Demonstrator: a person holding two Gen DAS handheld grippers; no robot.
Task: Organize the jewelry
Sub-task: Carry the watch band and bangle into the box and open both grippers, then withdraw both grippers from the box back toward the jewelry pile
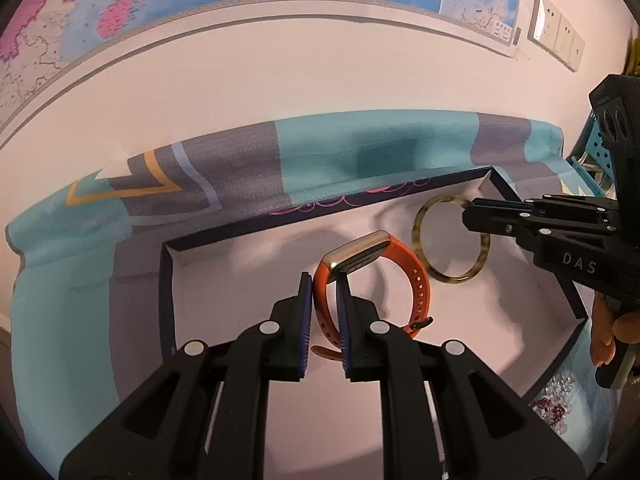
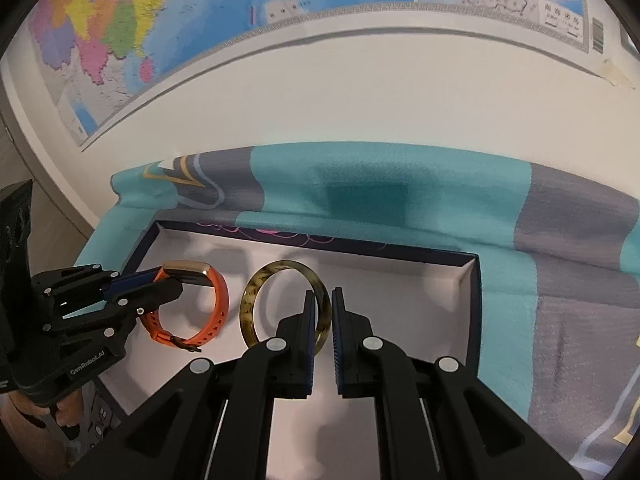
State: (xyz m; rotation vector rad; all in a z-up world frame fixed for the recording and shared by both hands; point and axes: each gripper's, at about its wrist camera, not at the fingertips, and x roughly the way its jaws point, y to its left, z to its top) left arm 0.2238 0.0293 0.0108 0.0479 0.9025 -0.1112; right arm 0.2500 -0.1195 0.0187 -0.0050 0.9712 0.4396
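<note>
Over the white floor of a shallow navy-edged box [image 1: 568,292], you hold two black grippers side by side, both angled downward. Your left gripper [image 1: 325,280] is closed on an orange smart band [image 1: 416,280]: its blue-padded fingers [image 1: 306,312] pinch the strap just beside the gold-trimmed tracker face, with only the strap's thickness between them. The rest of the band loops out to the right of the fingers, its buckle end hanging low. From the right wrist view, the same gripper [image 2: 170,280] reaches in from the left edge and covers part of the band [image 2: 220,300].

Your right gripper [image 2: 320,294] is clamped just as narrowly on a tortoiseshell bangle [image 2: 250,300], brown and yellow mottled. The fingers [image 2: 310,320] grip the right side of the ring, and the hoop stands tilted to the left of them. Seen from the left wrist camera, this gripper [image 1: 470,212] enters from the right and bites the bangle [image 1: 418,232] at its upper right rim.

Band and bangle sit near each other, not touching. Whether either rests on the box floor or hangs just above it is hard to tell. The box lies on a teal and grey patterned cloth [image 1: 320,152]; a wall map [image 2: 200,20] curves across the top. Your hands show only as fingertips at the frame edges, and blurred sparkly items at the lower right of the left wrist view cannot be identified.
</note>
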